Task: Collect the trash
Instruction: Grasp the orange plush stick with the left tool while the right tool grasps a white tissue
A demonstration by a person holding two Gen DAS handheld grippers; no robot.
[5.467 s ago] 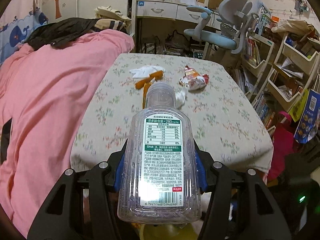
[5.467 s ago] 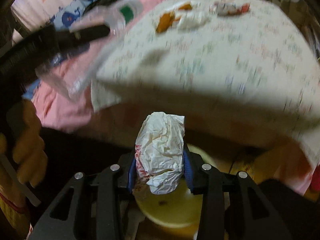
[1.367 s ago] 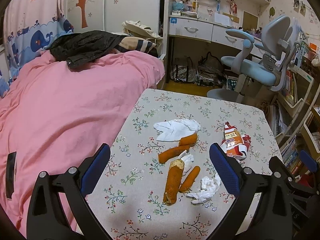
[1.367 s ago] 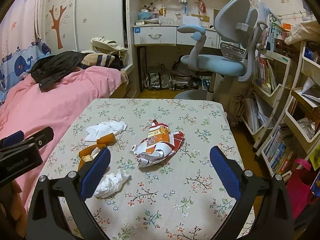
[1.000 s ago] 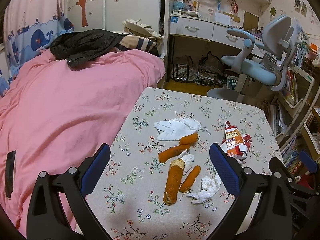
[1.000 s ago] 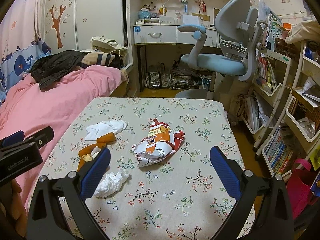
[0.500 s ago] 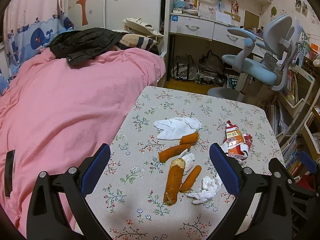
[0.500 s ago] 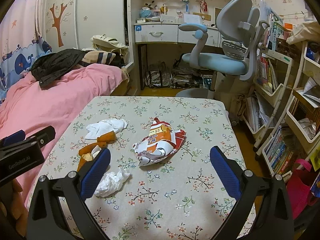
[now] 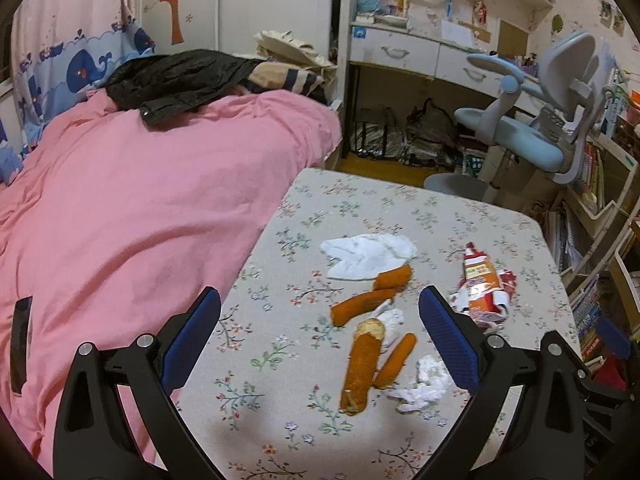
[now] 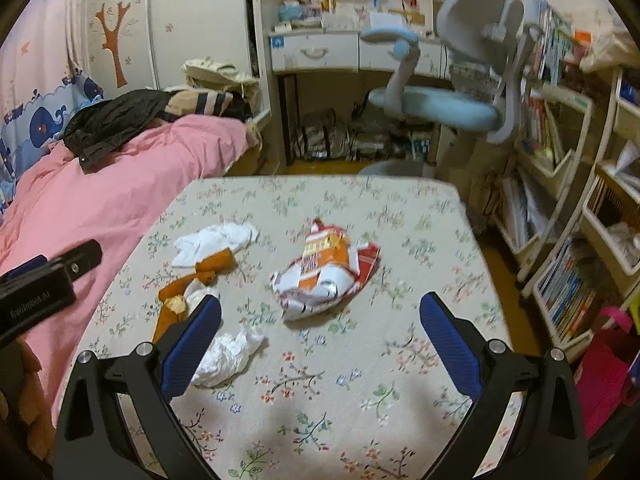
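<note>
Trash lies on a table with a floral cloth (image 9: 460, 216) (image 10: 420, 216). A crumpled red and orange snack wrapper (image 9: 482, 286) (image 10: 326, 276) sits mid-table. Several orange peel strips (image 9: 366, 362) (image 10: 176, 302) lie beside a flat white tissue (image 9: 366, 254) (image 10: 214, 242) and a small crumpled tissue (image 9: 424, 382) (image 10: 226, 356). My left gripper (image 9: 320, 340) is open above the table's near left part, with the peels just right of its middle. My right gripper (image 10: 320, 344) is open and empty, with the wrapper just ahead of it.
A bed with a pink duvet (image 9: 140, 216) (image 10: 100, 196) runs along the table's left side, dark clothing piled on it. Behind the table stand a blue desk chair (image 9: 532, 140) (image 10: 448, 96) and a white desk. Shelves crowded with books (image 10: 560, 280) stand at the right.
Both grippers held trash 5.5 s ago, a clear bottle left and a paper ball right; both are now open and empty. In the last half second the right gripper has moved toward the wrapper.
</note>
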